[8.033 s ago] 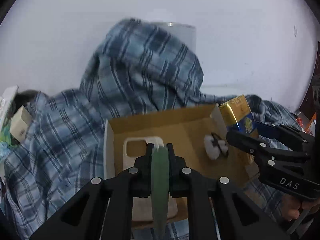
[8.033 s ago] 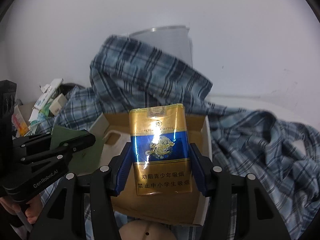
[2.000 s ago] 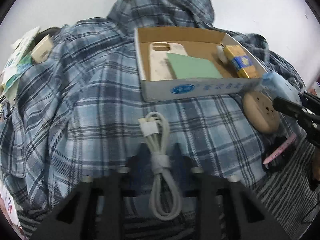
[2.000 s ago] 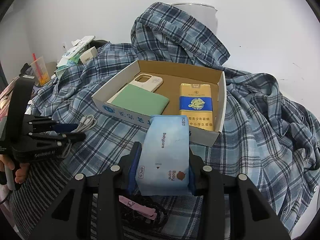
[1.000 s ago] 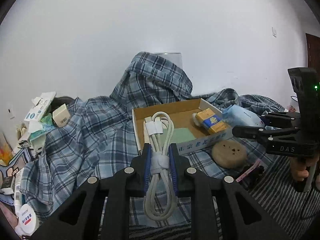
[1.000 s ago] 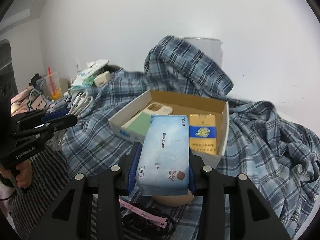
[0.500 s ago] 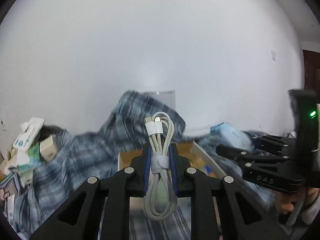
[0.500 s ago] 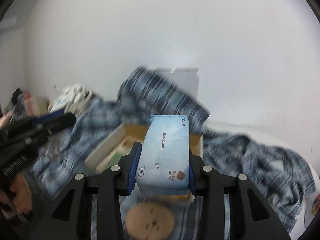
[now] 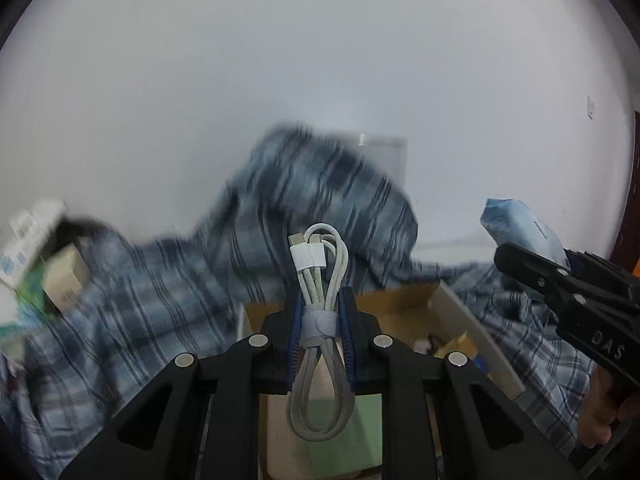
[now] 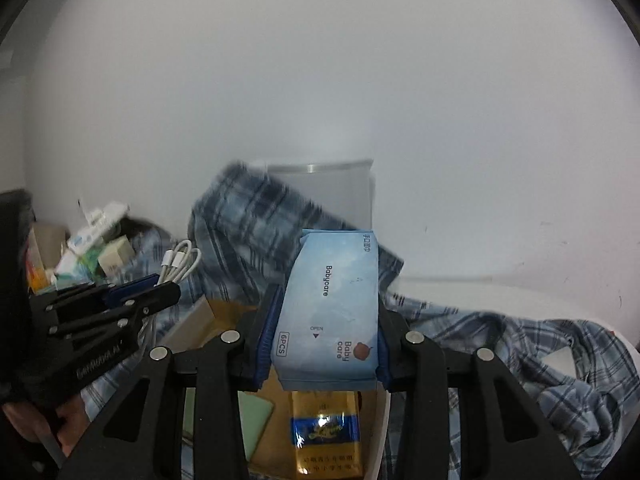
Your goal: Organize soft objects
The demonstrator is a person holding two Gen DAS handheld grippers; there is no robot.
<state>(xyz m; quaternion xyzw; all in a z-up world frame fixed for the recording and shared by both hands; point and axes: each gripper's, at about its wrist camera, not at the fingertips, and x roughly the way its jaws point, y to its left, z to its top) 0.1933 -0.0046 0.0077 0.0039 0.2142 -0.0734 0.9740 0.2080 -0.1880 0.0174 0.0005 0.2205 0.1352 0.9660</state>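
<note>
Where the small boxes (image 9: 60, 280) pile at the far left, we see the plaid shirt (image 9: 160, 304) spread rightward under the cardboard box (image 9: 460, 316). Our left tongs (image 9: 320, 332) are clamped on the bundled white cable (image 9: 320, 280), held above the box. Our right tongs (image 10: 324, 344) are clamped on the blue wipes pack (image 10: 332, 308), above the gold cigarette pack (image 10: 326, 436) lying in the box beside a green pad (image 10: 254, 420).

Matt braided white cable (image 9: 319, 322), smooth plastic wipes pack (image 10: 329, 312), soft plaid cloth (image 9: 160, 300), glossy foil-gold cigarette packet (image 10: 326, 440), plain cardboard box (image 9: 400, 300).
</note>
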